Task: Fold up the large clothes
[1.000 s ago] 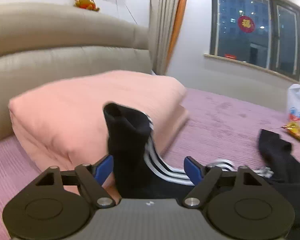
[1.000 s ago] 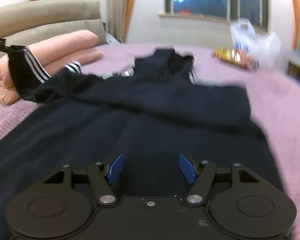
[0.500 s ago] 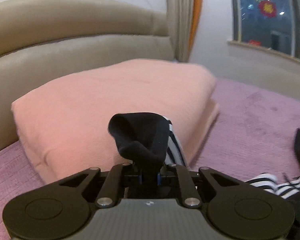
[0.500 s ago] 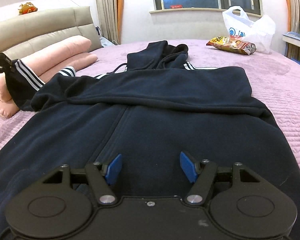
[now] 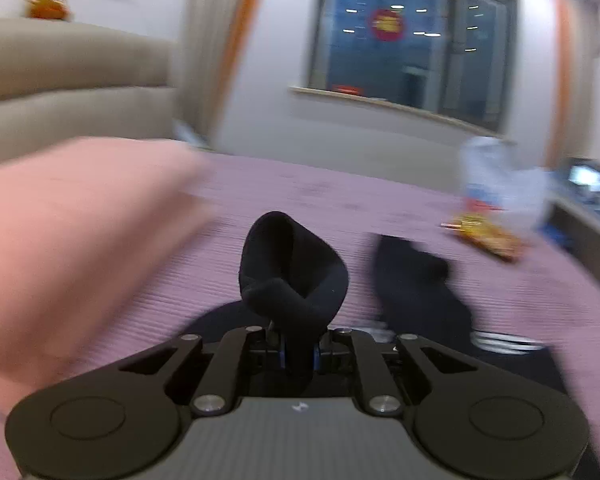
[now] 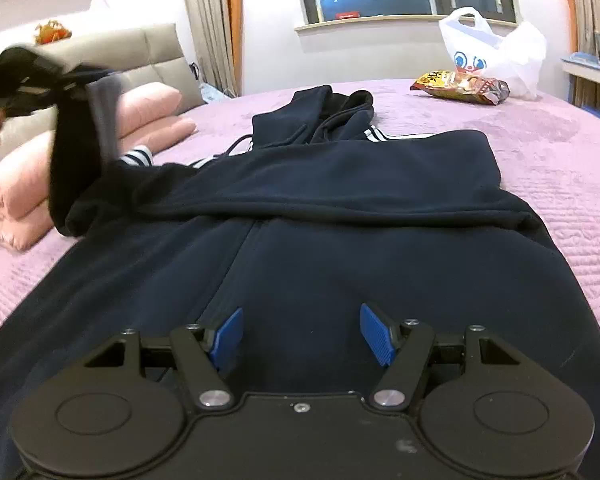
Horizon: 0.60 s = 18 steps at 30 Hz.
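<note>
A dark navy zip hoodie with white stripes lies spread on the purple bed, its hood at the far end. My left gripper is shut on the hoodie's sleeve cuff and holds it lifted; in the right wrist view the raised sleeve hangs blurred at the left, above the bed. My right gripper is open and empty, low over the hoodie's lower front beside the zip.
A pink folded blanket lies at the left by the beige headboard. A snack bag and a white plastic bag sit at the far right of the bed. A window is behind.
My left gripper closed on the sleeve cuff, then lifted it and swung right, away from the pink blanket. My right gripper stayed open over the hoodie's front.
</note>
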Each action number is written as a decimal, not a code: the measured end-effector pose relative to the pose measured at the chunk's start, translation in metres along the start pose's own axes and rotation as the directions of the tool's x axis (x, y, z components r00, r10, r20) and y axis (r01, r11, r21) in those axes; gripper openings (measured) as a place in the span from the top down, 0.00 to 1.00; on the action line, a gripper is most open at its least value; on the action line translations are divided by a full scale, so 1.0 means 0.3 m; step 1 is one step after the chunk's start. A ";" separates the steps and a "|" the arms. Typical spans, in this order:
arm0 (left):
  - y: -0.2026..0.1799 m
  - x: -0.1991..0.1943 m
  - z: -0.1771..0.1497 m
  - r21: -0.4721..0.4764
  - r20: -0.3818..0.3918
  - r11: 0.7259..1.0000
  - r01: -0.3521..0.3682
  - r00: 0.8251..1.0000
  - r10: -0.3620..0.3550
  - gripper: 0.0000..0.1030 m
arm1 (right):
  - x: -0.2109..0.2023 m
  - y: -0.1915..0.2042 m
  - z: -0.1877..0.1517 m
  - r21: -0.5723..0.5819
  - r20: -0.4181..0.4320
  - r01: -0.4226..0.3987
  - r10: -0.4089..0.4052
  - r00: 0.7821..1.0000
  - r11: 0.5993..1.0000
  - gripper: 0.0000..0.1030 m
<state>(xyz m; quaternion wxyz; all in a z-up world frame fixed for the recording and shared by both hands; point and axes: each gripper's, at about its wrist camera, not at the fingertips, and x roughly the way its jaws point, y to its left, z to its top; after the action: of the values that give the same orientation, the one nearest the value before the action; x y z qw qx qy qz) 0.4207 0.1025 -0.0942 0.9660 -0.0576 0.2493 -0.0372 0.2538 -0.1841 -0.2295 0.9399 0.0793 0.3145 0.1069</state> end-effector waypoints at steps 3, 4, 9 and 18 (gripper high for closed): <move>-0.256 0.020 -0.028 0.049 -0.004 0.987 0.154 0.988 -0.154 0.87 | -0.003 -0.023 0.003 0.037 0.005 -0.025 0.024 1.000 0.999 0.25; -0.344 0.024 -0.033 0.069 -0.004 0.975 0.212 0.977 -0.212 0.87 | -0.003 -0.030 0.002 0.049 0.008 -0.034 0.034 0.999 0.998 0.25; -0.598 0.096 -0.105 0.098 -0.098 0.897 0.430 0.902 -0.421 0.34 | -0.006 -0.055 -0.002 0.090 0.026 -0.067 0.065 0.998 0.994 0.25; -0.303 0.109 -0.392 -0.049 -0.147 0.973 0.225 0.962 -0.230 0.30 | -0.020 -0.074 0.005 0.130 0.043 -0.074 0.069 0.997 0.989 0.25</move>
<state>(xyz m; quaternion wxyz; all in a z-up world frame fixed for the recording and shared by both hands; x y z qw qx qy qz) 0.3882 -0.0017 -0.2001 0.9325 -0.0985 0.3142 -0.1482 0.2534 -0.2071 -0.2296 0.9341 0.1544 0.2995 0.1181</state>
